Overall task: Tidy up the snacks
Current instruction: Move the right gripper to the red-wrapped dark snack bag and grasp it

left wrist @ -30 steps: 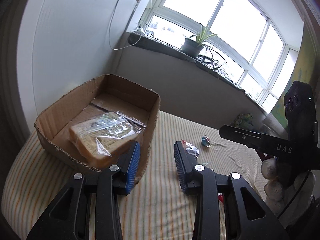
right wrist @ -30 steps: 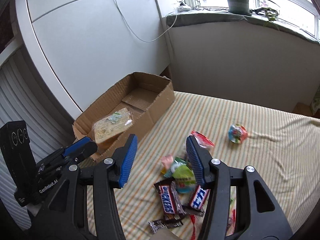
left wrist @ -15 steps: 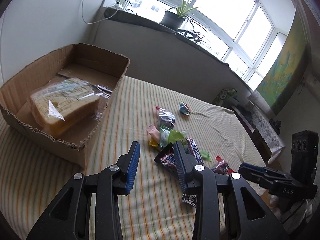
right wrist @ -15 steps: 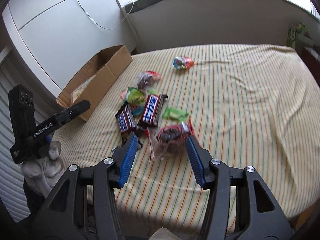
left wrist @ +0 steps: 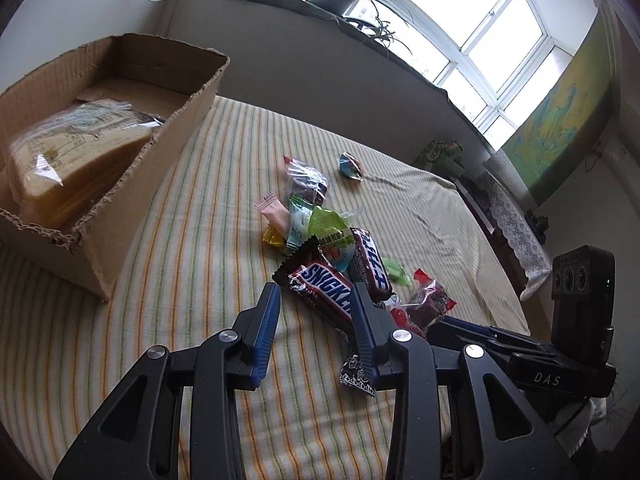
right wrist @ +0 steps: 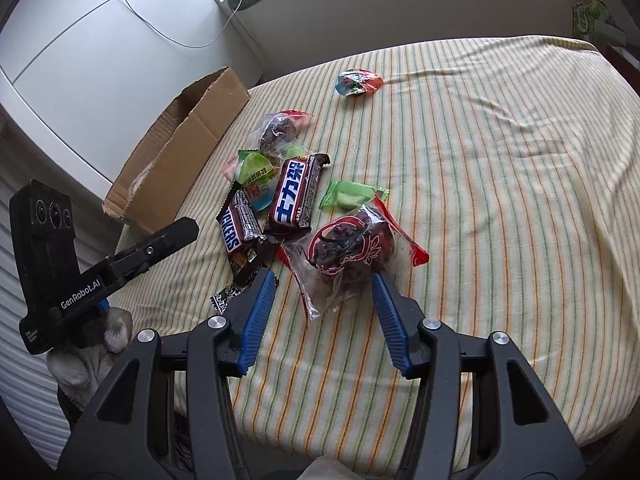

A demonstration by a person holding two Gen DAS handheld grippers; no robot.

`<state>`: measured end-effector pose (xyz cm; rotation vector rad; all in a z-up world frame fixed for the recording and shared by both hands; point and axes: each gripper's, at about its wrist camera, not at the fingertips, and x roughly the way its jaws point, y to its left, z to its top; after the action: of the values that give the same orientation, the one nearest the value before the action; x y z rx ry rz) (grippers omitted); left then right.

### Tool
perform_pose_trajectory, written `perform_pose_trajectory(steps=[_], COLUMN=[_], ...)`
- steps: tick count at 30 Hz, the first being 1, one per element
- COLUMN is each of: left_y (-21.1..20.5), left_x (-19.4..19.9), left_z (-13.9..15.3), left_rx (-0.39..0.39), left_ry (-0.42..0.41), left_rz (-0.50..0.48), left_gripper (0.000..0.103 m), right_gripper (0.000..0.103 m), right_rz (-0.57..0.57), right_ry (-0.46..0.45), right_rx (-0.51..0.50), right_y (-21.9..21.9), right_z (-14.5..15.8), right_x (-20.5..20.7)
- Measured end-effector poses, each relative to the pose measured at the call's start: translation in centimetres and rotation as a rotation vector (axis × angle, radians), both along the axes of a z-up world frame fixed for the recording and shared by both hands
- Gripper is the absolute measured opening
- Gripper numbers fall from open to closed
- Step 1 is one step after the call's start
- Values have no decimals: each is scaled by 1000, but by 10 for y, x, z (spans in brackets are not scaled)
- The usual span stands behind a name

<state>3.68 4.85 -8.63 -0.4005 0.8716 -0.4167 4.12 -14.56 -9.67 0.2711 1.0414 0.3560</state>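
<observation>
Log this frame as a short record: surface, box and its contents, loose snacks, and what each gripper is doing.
surface: striped cloth
box: cardboard, open, at the cloth's edge
in box: bagged bread
loose snacks: two Snickers bars, green candy, dark pastry bag, more wrappers beyond
apart from pile: round candy
left gripper: open, holds nothing, over a Snickers bar
right gripper: open, holds nothing, fingers either side of the pastry bag

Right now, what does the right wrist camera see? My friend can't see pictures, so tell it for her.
The right tongs hang open just above a clear bag with a dark pastry on a striped yellow bedspread. Behind it lies a small heap of snacks with two Snickers bars, and a cardboard box stands at the left.
</observation>
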Motion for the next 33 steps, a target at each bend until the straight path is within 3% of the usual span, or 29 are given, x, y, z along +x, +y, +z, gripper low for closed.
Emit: perform_pose_trajectory(steps=[10, 13, 20, 28, 30, 31, 33], left_y=[-21, -29, -38, -43, -46, -46, -46], left_x=[8, 10, 10, 7, 6, 6, 6], left_z=[-3, -3, -5, -7, -7, -7, -8], left_rx=[9, 52, 199, 265, 282, 286, 283], left_ry=[47, 42, 10, -10, -17, -19, -21], left_rz=[-13, 0, 44, 41, 35, 31, 27], left_gripper=[35, 47, 47, 47, 47, 47, 47], right_gripper=[53, 53, 53, 53, 57, 65, 67], right_rz=[-8, 4, 0, -12, -22, -29, -38], right_ry=[-25, -40, -65, -54, -57, -54, -34], right_rx=[-63, -94, -181, -184, -187, -192, -182], right_y=[3, 7, 5, 3, 3, 3, 1], right_z=[-2, -2, 2, 2, 1, 0, -5], right_x=[18, 20, 23, 30, 35, 38, 43])
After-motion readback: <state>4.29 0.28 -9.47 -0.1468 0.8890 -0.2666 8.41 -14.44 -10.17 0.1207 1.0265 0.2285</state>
